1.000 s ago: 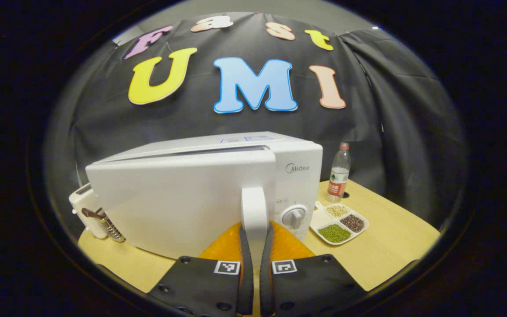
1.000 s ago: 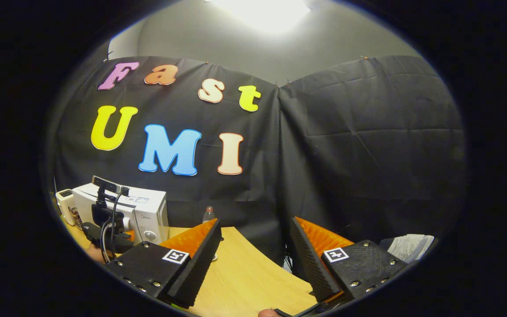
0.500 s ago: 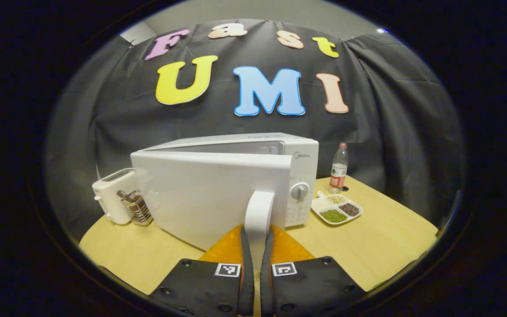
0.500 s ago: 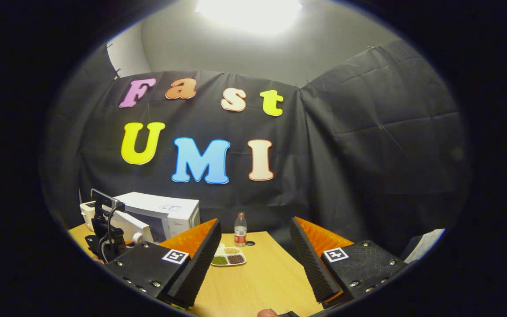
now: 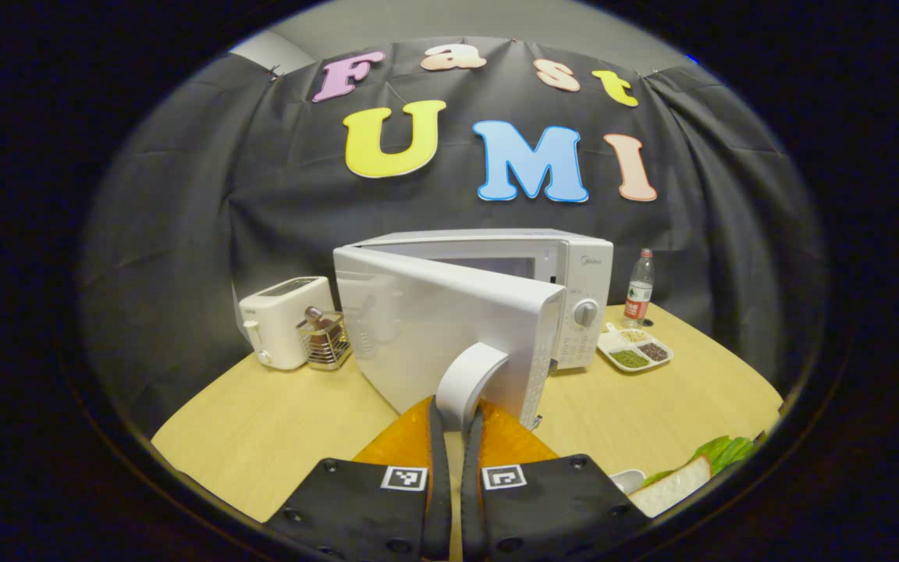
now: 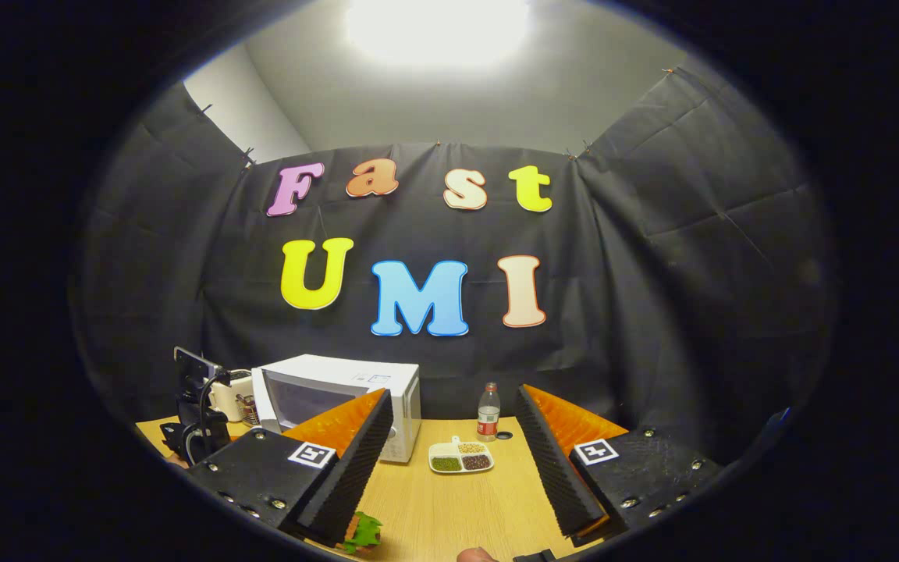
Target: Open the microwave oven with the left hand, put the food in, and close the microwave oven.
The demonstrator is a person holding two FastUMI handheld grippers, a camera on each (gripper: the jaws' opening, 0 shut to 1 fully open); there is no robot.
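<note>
Handle grip is what keeps the microwave (image 5: pixel 488 304) door (image 5: pixel 449 332) yours: your left gripper (image 5: pixel 453 437) has its jaws narrowed onto the curved door handle (image 5: pixel 469 378), both fingers pressing, so you can swing the door outward. It stands partly ajar, cavity showing behind its top edge. Your right gripper (image 6: pixel 449 460) waits with jaws wide and empty above the table (image 6: pixel 449 507), near the sandwich (image 5: pixel 687 476), which lies at the table's near right edge, ready for loading. Compared with a second ago, the door has swung further out and the toaster (image 5: pixel 282 320) and divided dish (image 5: pixel 637 351) sit farther off
</note>
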